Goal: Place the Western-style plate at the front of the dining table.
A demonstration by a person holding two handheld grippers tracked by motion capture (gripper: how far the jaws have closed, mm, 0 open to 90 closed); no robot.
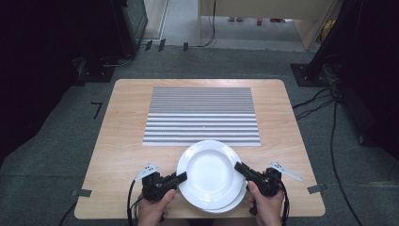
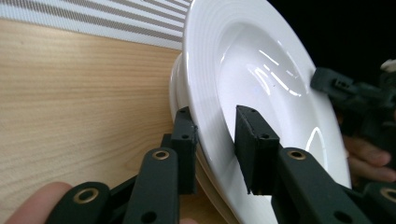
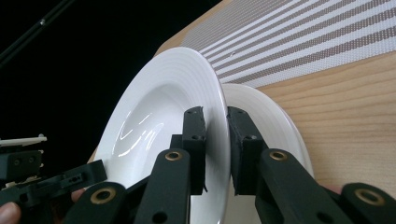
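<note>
Upper plate [image 1: 209, 172] of a two-plate stack at the near edge of the surface [image 1: 122, 136], its rim clamped by the left hand-held gripper [image 1: 181, 177] and the right hand-held gripper [image 1: 239, 166]. Lifting evenly, both sides level, should free it from the lower plate [image 3: 261, 109] for transfer toward the striped mat [image 1: 202, 115].

Left gripper [image 1: 181, 177] and right gripper [image 1: 239, 167] — both clamped, angled inward.

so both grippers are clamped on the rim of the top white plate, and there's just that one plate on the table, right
Not quite. Both the left gripper and the right gripper are shut on the rim of the top plate, but it is not alone: a second white plate lies under it. The right gripper view shows this second plate's rim beside the jaws, resting on the wooden table.
</note>
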